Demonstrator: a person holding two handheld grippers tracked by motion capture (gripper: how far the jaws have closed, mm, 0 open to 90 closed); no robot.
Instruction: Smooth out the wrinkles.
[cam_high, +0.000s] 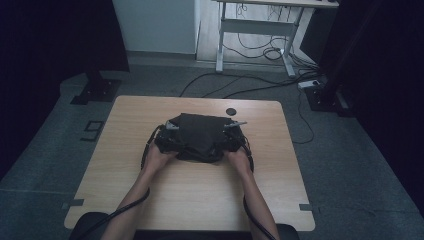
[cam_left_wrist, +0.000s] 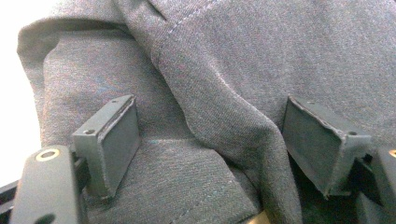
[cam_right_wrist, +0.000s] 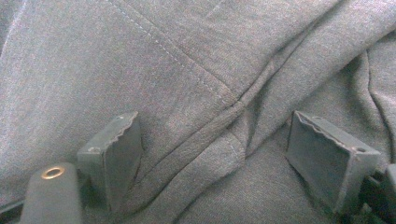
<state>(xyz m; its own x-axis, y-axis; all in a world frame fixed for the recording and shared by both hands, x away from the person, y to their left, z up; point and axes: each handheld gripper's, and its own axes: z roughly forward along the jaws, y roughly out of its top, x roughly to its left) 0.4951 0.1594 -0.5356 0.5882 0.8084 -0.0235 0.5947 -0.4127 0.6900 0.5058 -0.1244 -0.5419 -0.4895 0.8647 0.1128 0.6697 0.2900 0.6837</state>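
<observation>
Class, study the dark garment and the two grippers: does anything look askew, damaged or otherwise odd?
Nothing looks damaged. The dark garment lies bunched and creased in the middle of the table, not flat. The left gripper and right gripper both stand open against its folds.

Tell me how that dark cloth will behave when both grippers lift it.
The cloth will probably sag and droop: it already lies in soft folds and creases between the open jaws of the left gripper. It looks light, and unlikely to slip, since the weave seen at the right gripper is matte and textured. It should not roll.
</observation>
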